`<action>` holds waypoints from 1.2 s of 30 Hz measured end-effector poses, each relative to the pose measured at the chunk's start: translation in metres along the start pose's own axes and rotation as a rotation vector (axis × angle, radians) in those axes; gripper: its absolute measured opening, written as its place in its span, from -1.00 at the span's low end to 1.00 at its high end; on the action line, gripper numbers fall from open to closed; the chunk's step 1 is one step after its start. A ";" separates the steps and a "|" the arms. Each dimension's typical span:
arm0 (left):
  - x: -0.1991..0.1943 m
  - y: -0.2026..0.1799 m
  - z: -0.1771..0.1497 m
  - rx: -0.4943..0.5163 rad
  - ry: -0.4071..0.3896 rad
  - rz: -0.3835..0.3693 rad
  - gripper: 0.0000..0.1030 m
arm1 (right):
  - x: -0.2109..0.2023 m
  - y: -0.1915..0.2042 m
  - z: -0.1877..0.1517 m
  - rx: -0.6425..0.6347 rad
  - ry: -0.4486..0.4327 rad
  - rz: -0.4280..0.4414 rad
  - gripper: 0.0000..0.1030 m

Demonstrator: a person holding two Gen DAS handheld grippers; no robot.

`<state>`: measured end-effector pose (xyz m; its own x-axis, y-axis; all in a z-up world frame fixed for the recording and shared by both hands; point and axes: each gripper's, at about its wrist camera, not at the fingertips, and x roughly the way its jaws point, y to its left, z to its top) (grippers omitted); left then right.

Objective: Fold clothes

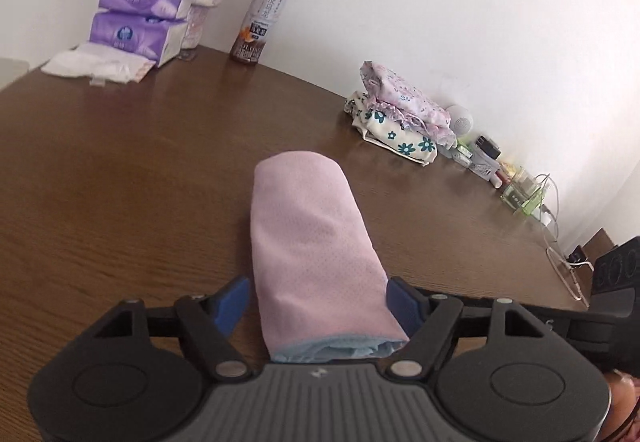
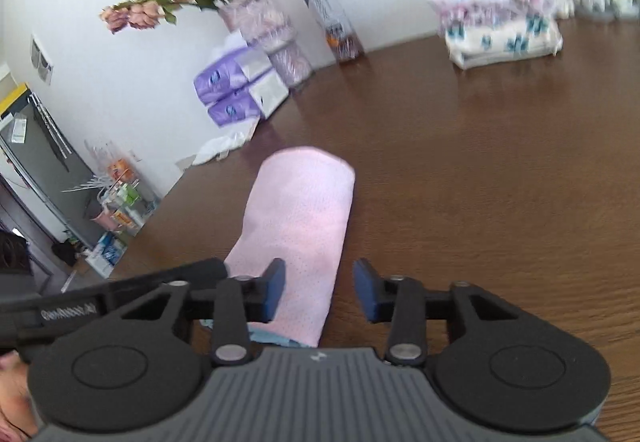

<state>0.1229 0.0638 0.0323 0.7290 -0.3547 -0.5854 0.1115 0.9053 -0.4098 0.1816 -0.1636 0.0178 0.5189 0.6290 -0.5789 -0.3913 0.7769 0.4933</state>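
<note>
- The pink garment (image 1: 312,242) lies on the counter (image 1: 120,170) as a narrow, layered strip with a rounded far end; a pale blue edge (image 1: 332,350) peeks from its near end.
- The left claw (image 1: 318,302) stands wide open, its blue pads on either side of the garment's near end, gripping nothing.
- The right claw (image 2: 320,290) is also spread open and empty; one pad sits over the garment's near right part, the other over bare wood.
- The strip fits either a half-done fold awaiting another turn or a finished bundle just set down; the views cannot settle which.
- If a grip is taken, it would do well to catch all layers together, blue edge included, so the strip does not slide apart.
- Beyond the pink garment, to its right by the wall, sits a stack of folded floral clothes (image 1: 400,118).
- Beyond it to the left stand a drink bottle (image 1: 260,18), purple tissue packs (image 1: 140,14) and a wrapped vase of dried flowers (image 2: 260,30).
- The counter is dark wood grain against a white wall; small clutter lines the wall further right of the garment.
</note>
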 end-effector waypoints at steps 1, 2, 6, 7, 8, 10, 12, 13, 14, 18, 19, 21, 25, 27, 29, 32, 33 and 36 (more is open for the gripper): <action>0.002 0.001 -0.001 -0.005 0.003 0.000 0.36 | 0.002 -0.001 -0.003 0.010 0.014 -0.006 -0.28; 0.002 0.001 -0.003 0.008 -0.002 0.003 0.20 | 0.003 0.000 -0.005 0.014 0.021 -0.003 -0.28; 0.005 0.003 -0.009 0.023 -0.003 0.002 -0.34 | 0.006 0.001 -0.011 0.019 0.019 0.021 -0.59; 0.005 0.004 -0.010 0.022 -0.006 0.002 -0.33 | 0.008 0.002 -0.012 0.016 0.025 0.023 -0.66; 0.004 0.005 -0.010 0.018 -0.008 0.002 -0.26 | 0.009 0.003 -0.012 0.013 0.031 0.025 -0.70; 0.001 0.007 -0.009 0.005 -0.017 0.006 0.10 | 0.008 0.006 -0.012 0.003 0.026 0.023 -0.69; 0.000 0.008 -0.008 0.009 -0.032 0.021 0.23 | 0.006 0.008 -0.011 -0.002 0.015 0.024 -0.62; 0.001 0.008 -0.007 0.016 -0.032 0.020 0.21 | 0.006 0.008 -0.009 0.000 0.009 0.021 -0.58; 0.003 0.007 -0.007 0.024 -0.023 0.013 0.04 | 0.007 0.007 -0.007 0.002 0.005 0.015 -0.49; 0.006 0.003 -0.008 0.062 -0.007 0.015 -0.59 | 0.017 0.008 -0.006 0.006 0.029 0.010 -0.60; 0.006 0.003 -0.007 0.061 -0.012 0.019 -0.56 | 0.018 0.008 -0.006 0.006 0.035 0.010 -0.62; 0.006 0.004 -0.004 0.059 -0.021 0.026 -0.20 | 0.016 0.008 -0.006 0.003 0.023 0.012 -0.62; 0.006 0.005 0.002 0.056 -0.037 0.037 0.20 | 0.014 0.006 0.003 0.014 0.005 0.021 -0.45; 0.010 0.006 0.001 0.053 -0.015 0.018 -0.57 | 0.018 0.006 0.006 0.013 0.008 0.010 -0.44; 0.012 0.008 -0.001 0.051 -0.001 0.009 -0.59 | 0.022 0.007 0.006 0.009 0.021 0.008 -0.52; 0.010 0.009 0.007 0.037 -0.003 -0.008 -0.05 | 0.023 0.007 0.005 0.007 0.037 0.024 -0.61; 0.010 0.009 0.012 0.026 -0.009 -0.007 0.35 | 0.022 0.007 0.007 0.006 0.031 0.028 -0.61; 0.015 0.011 0.025 0.007 -0.023 0.009 0.41 | 0.019 0.005 0.021 0.008 0.012 0.012 -0.49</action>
<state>0.1517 0.0740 0.0369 0.7454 -0.3410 -0.5728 0.1092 0.9101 -0.3997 0.2057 -0.1478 0.0228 0.5050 0.6388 -0.5804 -0.3913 0.7688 0.5058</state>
